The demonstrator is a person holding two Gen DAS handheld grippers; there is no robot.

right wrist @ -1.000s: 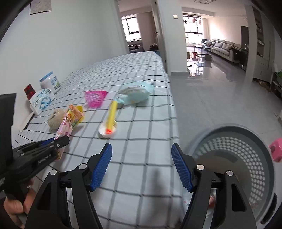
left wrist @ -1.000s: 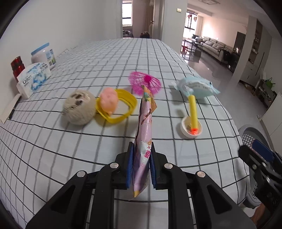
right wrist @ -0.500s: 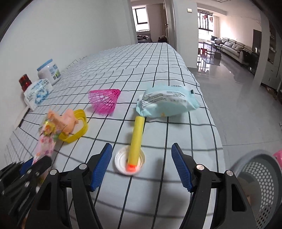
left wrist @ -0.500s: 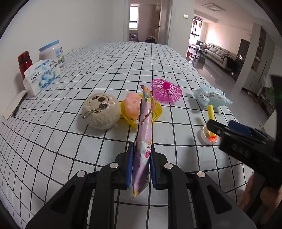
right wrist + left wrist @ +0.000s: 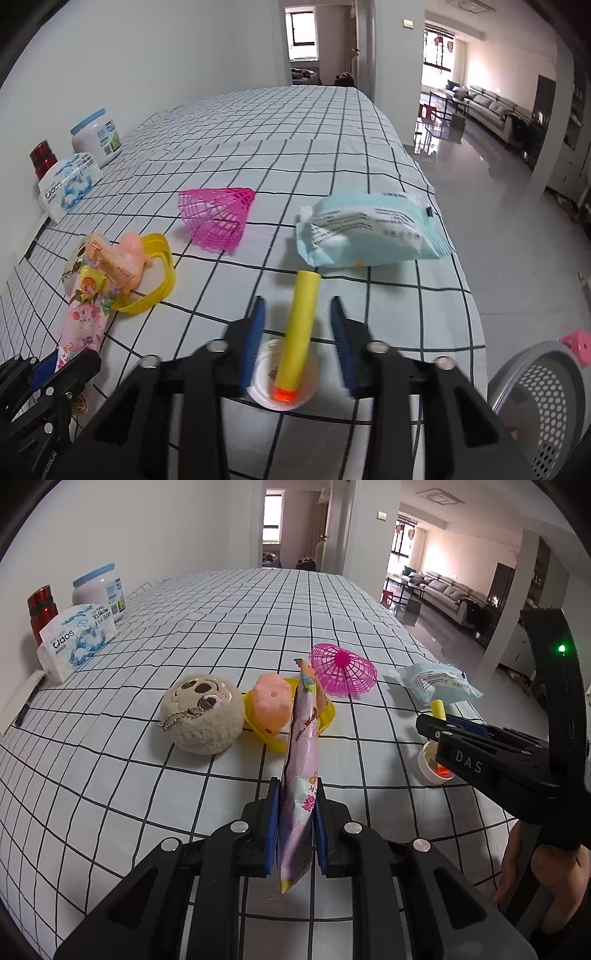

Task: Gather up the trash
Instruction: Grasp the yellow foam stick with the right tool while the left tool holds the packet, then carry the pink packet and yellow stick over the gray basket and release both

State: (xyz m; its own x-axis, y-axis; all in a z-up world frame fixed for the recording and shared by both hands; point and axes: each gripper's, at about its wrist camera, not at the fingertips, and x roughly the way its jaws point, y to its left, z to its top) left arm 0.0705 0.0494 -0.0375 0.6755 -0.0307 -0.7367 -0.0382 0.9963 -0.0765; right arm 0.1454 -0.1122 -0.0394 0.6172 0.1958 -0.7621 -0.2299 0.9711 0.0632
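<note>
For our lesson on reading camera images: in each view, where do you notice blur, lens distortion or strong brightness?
Right wrist view: the right gripper, closing around the yellow foam dart, is smeared by motion blur, while the table stays sharp. Left wrist view: the tablecloth grid lines bow outward, a fisheye effect, with dark corners. Both views: the far living room windows are washed out by daylight.

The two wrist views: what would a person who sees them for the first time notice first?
First, the tall pink snack wrapper standing pinched in the left hand-held gripper, in the middle foreground above the checked tablecloth. Next, the yellow foam dart lying across a small white cup between the closing jaws of the right hand-held gripper. Behind them sits a bright pink mesh basket.
</note>
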